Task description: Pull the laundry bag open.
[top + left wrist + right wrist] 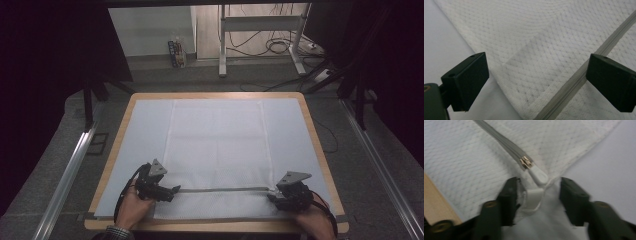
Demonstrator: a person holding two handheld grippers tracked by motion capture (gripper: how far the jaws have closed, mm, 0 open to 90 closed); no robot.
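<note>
A white mesh fabric cover (215, 145) lies flat on the pale blue mat (145, 130), with a grey zipper (225, 190) running across its near part. My left gripper (172, 192) hovers at the zipper's left end, open, its jaws wide apart above the fabric (536, 37) and the zipper (574, 82). My right gripper (272, 196) sits at the zipper's right end by the cover's corner. In the right gripper view the metal slider (526, 162) and its white pull tab (538, 175) lie just ahead of the jaws. A small white label (532, 198) and bunched fabric lie between the parted jaws.
The mat covers a wooden table whose rim (320, 150) shows all round. Beyond the far edge, on the floor, stand a desk frame (222, 50), cables and a small box (177, 54). Metal rails (70, 170) run along both sides.
</note>
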